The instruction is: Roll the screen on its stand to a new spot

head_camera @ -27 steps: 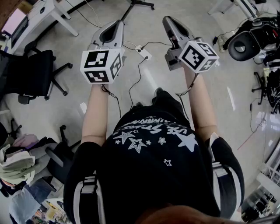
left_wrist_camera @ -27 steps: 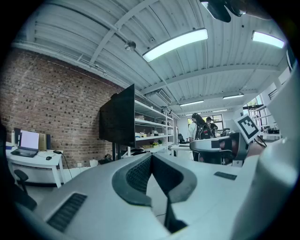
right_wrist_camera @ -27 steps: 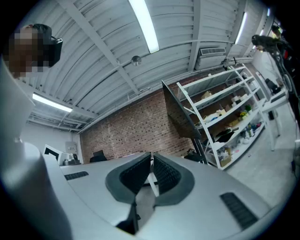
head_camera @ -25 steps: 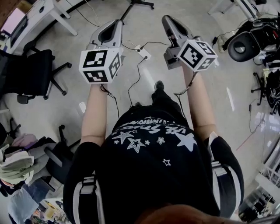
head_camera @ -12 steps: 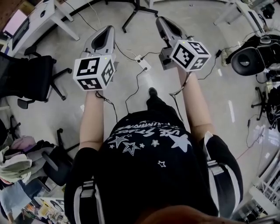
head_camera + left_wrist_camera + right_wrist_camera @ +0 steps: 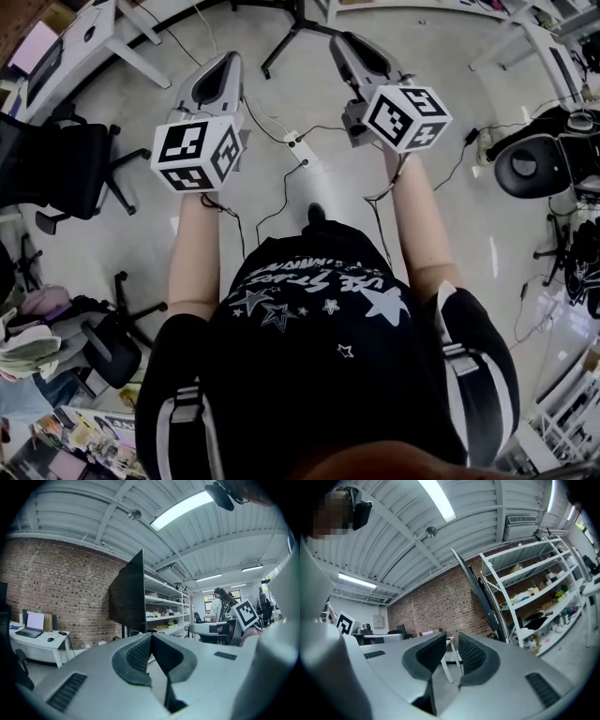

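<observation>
The person stands on the floor [image 6: 309,178] with both arms held out in front, one tool in each hand. The left hand-held gripper [image 6: 151,638] is pinched closed, its two dark pads pressed flat on each other with nothing in them. The right hand-held gripper [image 6: 452,652] has just been opening a little. There is a thin gap between its pads now, and only air is in that gap.

The screen [image 6: 129,594] is up ahead, not touched yet. It is big, flat and dark, and we see it almost from the side, so it looks thin. It sits high on a stand, in front of white shelves [image 6: 534,590] and a brick wall [image 6: 61,590]. From the head view only the black legs of the stand [image 6: 292,33] show, at the very top, just past the tips of both tools.

Both tools point flat and straight at the screen, one on each side. I think that is so the person can hold the stand from both sides and push it without tipping it. The right one is likely opening to get ready to grab a bar.

A white plug box [image 6: 298,148] with wires lies on the floor between the arms. The wheels could catch on those wires, so the way should go around them. A black chair [image 6: 66,169] and a white counter [image 6: 103,28] stand off to the left, well apart from the stand.
</observation>
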Demonstrator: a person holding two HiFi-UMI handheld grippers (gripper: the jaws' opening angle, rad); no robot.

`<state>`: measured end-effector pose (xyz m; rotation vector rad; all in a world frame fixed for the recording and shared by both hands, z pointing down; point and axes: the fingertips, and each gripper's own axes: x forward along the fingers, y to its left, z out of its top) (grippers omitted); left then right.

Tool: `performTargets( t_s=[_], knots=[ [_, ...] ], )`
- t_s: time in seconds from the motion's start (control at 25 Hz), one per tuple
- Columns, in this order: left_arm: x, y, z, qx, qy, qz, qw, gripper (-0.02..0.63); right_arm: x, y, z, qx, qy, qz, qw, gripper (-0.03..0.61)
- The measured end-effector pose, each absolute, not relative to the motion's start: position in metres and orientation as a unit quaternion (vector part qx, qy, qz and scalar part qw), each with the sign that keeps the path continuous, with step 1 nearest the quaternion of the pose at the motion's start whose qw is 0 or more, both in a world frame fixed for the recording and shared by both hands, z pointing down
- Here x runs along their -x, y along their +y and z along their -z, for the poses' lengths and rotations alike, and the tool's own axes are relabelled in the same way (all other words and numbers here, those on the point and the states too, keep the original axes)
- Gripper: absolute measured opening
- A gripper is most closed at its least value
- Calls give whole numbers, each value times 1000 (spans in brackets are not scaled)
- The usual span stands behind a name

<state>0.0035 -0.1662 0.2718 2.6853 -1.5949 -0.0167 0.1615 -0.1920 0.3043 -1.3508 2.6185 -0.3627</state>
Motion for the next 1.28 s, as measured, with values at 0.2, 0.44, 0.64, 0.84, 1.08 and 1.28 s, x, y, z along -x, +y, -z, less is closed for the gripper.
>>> performTargets(
  t_s=[0.2, 0.44, 0.64, 0.84, 1.08, 1.28],
  knots=[
    [-32, -196, -273, -852, -524, -3, 6, 8, -183, -226, -313, 435, 890, 121, 64, 99],
    [-36, -222, -275, -840, -543, -7, -5, 8, -192, -264, -326, 442, 889, 112, 51, 112],
    [-23, -243, -273, -830, -557, 6, -1, 8, -183, -290, -329, 444, 888, 116, 35, 144],
    [-6, -272, -269, -828, -560, 24, -2, 8, -175, -324, -322, 462, 881, 99, 30, 175],
    [18, -322, -268, -835, -549, 33, 8, 8, -166, -375, -309, 500, 860, 92, 33, 191],
    [31, -365, -259, -845, -533, 37, 17, 8, -159, -411, -294, 528, 845, 78, 30, 219]
  ],
)
